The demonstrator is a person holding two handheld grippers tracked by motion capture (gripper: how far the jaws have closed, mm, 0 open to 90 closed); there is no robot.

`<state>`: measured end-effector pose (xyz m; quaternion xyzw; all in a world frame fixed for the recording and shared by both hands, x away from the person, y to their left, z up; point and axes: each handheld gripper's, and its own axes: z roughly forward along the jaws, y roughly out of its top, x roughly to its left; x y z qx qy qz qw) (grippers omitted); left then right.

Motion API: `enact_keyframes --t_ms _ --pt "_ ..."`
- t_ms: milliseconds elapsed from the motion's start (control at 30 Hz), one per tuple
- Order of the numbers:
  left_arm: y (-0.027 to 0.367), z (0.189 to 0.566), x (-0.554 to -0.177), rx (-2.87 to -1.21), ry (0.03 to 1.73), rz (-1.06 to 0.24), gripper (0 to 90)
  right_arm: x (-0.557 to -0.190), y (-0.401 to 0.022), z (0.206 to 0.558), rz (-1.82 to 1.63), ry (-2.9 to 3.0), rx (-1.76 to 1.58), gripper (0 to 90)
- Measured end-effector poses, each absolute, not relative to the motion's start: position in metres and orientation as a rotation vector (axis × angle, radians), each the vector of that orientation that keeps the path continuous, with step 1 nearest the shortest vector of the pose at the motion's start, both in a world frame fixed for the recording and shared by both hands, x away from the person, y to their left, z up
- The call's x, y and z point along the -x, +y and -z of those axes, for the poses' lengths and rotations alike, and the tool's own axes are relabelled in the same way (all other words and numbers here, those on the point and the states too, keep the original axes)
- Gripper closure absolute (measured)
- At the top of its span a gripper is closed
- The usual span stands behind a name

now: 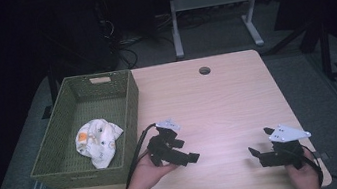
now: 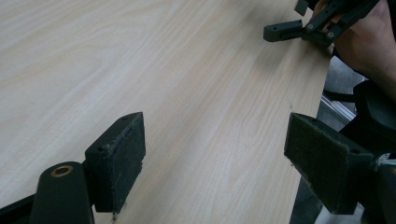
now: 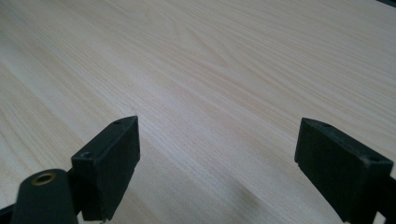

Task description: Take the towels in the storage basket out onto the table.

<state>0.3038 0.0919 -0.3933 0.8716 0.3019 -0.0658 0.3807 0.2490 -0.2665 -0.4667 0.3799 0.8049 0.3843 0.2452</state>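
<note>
A white cloth with orange prints [image 1: 97,141] lies crumpled inside a green woven basket [image 1: 131,111] on the table's left side. My left gripper [image 1: 187,151] [image 2: 219,154] is held just right of the basket near the front edge. It points right, its jaws wide open over bare wood. My right gripper [image 1: 259,142] [image 3: 219,158] sits at the front right and points left, open with nothing between its jaws. The left gripper view also catches the right gripper [image 2: 290,18] and the hand holding it at the table's edge.
The light wooden table [image 1: 217,97] has a round cable hole [image 1: 204,70] near its far edge. Beyond the table are a white desk frame [image 1: 215,11], cables and dark floor. The basket's wall stands close to the left hand.
</note>
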Motion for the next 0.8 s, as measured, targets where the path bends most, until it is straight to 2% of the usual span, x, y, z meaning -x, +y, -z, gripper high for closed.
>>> enact_keyframes --t_ms 400,600,800 --pt "0.099 0.363 -0.314 -2.313 0.741 0.146 20.4 -0.249 -0.265 0.467 -1.049 2.196 -1.039 13.7" --pt "0.114 0.348 -0.327 -2.382 0.723 0.190 20.7 -0.249 -0.266 0.467 -1.048 2.196 -1.037 13.7" --pt "0.134 0.336 -0.340 -2.371 0.722 0.280 21.0 -0.250 -0.265 0.468 -1.046 2.197 -1.041 13.7"
